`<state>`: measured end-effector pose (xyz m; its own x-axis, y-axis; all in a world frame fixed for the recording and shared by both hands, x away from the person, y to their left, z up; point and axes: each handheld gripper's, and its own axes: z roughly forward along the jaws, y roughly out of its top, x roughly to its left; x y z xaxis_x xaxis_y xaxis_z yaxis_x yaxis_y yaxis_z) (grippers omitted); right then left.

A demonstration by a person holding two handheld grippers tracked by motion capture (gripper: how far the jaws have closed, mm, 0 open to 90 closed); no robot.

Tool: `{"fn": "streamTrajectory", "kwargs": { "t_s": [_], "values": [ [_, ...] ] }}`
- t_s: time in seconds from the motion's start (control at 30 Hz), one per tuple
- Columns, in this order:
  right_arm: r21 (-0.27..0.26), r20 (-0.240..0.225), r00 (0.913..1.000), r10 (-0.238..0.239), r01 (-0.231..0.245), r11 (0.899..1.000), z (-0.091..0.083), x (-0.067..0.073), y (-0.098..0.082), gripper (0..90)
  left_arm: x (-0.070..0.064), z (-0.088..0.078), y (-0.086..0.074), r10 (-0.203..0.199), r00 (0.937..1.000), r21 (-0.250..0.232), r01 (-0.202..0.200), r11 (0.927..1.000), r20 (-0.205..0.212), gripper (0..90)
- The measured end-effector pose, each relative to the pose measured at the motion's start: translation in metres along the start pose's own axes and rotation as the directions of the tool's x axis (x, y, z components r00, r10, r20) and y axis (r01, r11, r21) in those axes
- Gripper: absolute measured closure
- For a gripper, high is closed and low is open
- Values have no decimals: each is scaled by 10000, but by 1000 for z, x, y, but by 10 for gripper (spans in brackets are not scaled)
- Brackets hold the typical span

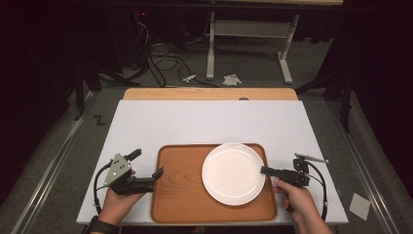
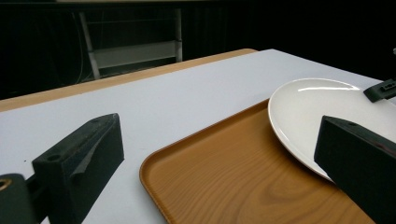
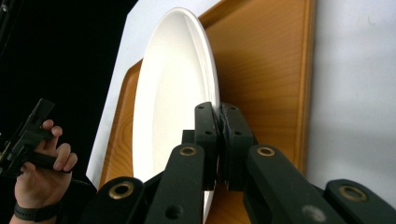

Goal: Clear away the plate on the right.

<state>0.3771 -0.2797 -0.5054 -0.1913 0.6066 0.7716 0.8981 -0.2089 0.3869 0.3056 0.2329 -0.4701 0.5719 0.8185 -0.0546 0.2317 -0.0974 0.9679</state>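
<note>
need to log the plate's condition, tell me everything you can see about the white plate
The white plate is round, plain and glossy, ceramic by its look, with a shallow raised rim and nothing on it. It sits on the right half of the wooden tray, its far edge reaching the tray's rim. The right gripper is shut on the plate's right rim, one of its fingers above the rim and one below. The left gripper hangs open over the tray's left edge, apart from the plate.
</note>
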Motion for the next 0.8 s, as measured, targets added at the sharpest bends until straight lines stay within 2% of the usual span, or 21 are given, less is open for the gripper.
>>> {"fn": "streamTrajectory", "kwargs": {
  "t_s": [0.1,0.23,0.37,0.47,0.57,0.8],
  "values": [
    [58,153,9999,31,-32,10000,1,0,0,885,-1,0,0,51,10000,-44,-51,10000,15,21],
    [232,600,9979,-253,240,9994,4,0,0,863,-1,0,0,79,10000,-33,-79,10000,11,21],
    [442,852,9954,-427,391,9983,5,1,0,850,-1,0,0,77,10000,-35,-77,10000,39,21],
    [442,936,9939,-579,539,9976,7,2,-1,834,-1,0,0,100,9999,-28,-100,9999,32,21],
    [521,964,9941,-506,457,9976,7,3,-1,824,-1,0,0,114,9999,-30,-114,9999,32,21],
    [581,1009,9927,-659,602,9965,8,4,-1,776,-1,0,0,131,9999,-17,-131,9999,28,21]
  ]
}}
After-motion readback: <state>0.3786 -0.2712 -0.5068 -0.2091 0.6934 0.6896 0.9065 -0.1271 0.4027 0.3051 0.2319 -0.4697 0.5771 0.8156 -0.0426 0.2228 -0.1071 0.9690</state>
